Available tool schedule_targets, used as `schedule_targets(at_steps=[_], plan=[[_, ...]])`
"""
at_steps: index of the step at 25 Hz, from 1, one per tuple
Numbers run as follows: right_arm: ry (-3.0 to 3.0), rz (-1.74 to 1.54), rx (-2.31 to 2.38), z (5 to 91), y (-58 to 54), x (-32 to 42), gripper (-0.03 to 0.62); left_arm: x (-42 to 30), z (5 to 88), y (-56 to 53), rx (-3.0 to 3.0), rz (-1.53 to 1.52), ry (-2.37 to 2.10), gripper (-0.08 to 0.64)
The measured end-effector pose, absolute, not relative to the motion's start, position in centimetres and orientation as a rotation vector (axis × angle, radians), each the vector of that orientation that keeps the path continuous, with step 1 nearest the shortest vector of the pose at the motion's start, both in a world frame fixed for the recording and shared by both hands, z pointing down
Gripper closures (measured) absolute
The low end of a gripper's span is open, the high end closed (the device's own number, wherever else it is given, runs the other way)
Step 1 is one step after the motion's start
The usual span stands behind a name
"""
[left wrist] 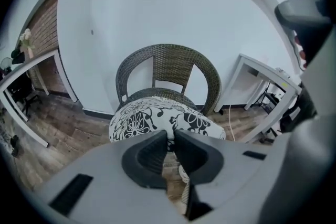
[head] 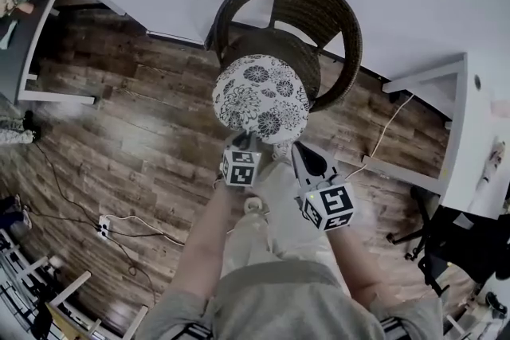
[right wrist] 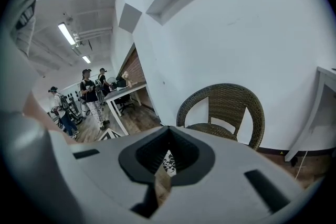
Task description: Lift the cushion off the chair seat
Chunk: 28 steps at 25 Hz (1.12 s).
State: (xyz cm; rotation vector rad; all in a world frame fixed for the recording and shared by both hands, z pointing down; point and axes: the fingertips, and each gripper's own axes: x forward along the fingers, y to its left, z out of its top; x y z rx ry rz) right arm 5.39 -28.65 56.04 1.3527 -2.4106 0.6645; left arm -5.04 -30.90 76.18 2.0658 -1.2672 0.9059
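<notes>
Above the wooden floor (head: 119, 131), just in front of the wicker chair (head: 319, 8), the floral cushion (head: 261, 98) was held clear of the seat (right wrist: 212, 129), which was seen bare in the right gripper view. The left gripper (left wrist: 170, 139) was seen with its jaws nearly together, pinching the cushion's near edge. The right gripper (right wrist: 168, 136) was likewise closed on a fold of the printed cover, a little further along the same edge. The cushion was judged to be light, soft and padded, likely to sag or swing from a pinched rim rather than keep its round shape. Its fabric cover was judged to offer fair friction. Hold was judged best taken at the rim, at two points set apart, so that the weight could be shared and tilting limited.
</notes>
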Motion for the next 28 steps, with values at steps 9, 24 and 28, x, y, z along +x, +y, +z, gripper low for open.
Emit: schedule_targets(at_steps=[9,24,28], plan=[[-2.44,0.581,1.367,51.4,-24.8,4.6,0.589,-6.0,69.0,-28.3,2.116,0.795,-1.334,0.522],[-2.484,0.4,1.438,44.0,-18.5,4.0,0.589,-7.2,56.7,-22.0,2.213,0.564,-1.409,0.522],[-2.494,0.36,1.457,42.5,-16.9,4.0,0.589,-7.9,53.8,-20.3,2.223,0.488,-1.438,0.522]])
